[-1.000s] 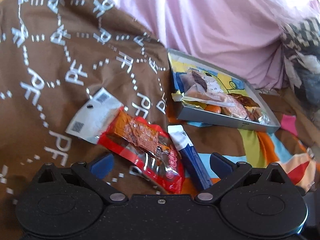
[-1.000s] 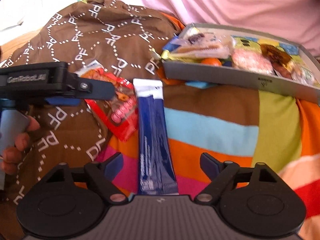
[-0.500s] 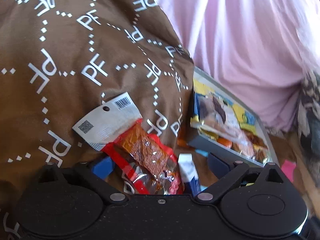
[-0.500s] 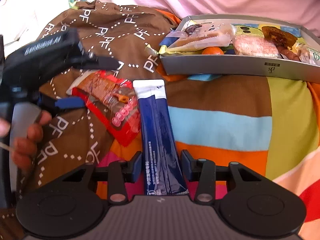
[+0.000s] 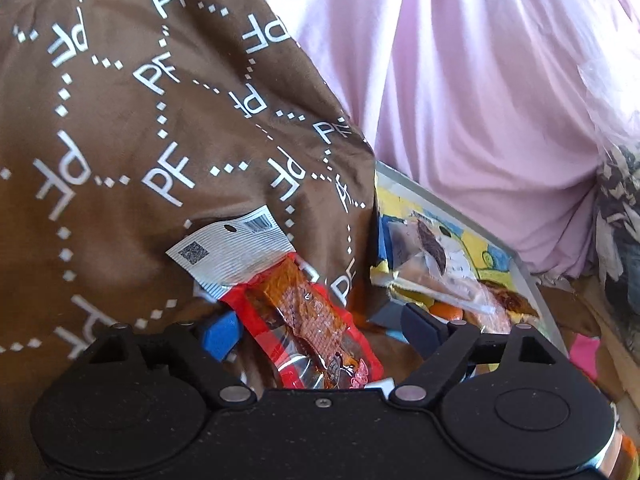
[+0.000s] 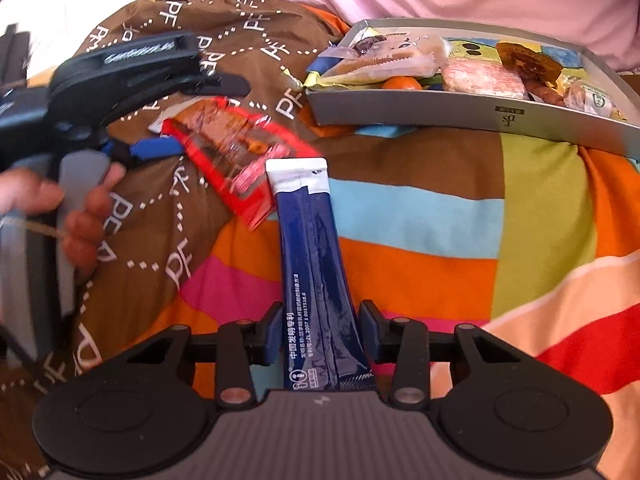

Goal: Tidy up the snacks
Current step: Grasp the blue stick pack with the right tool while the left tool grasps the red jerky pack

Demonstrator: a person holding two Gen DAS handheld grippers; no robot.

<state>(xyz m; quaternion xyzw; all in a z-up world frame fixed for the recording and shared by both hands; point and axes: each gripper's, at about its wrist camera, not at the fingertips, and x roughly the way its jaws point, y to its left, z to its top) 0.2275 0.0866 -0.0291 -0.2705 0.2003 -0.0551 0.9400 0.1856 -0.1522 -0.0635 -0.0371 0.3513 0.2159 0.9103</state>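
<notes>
A red snack packet (image 5: 308, 316) with a white barcode header lies on brown cloth, between the wide-apart fingers of my left gripper (image 5: 320, 330), which is open. In the right wrist view the same packet (image 6: 228, 144) looks blurred under the left gripper (image 6: 204, 116). My right gripper (image 6: 320, 334) is shut on the near end of a long dark blue sachet (image 6: 312, 248) lying on the striped blanket. A grey tray (image 6: 440, 108) holding several wrapped snacks sits beyond; its rim (image 5: 448, 210) shows at the right of the left wrist view.
Brown cloth printed with "PF" (image 5: 140, 120) bulges up on the left. A striped, many-coloured blanket (image 6: 440, 240) covers the surface. Pink fabric (image 5: 480, 80) hangs behind the tray. A person's hand (image 6: 88, 216) holds the left gripper's handle.
My right gripper's fingers closed from wide apart onto the blue sachet. The left gripper moved forward and lower over the red packet, which now lies between its open fingers.
</notes>
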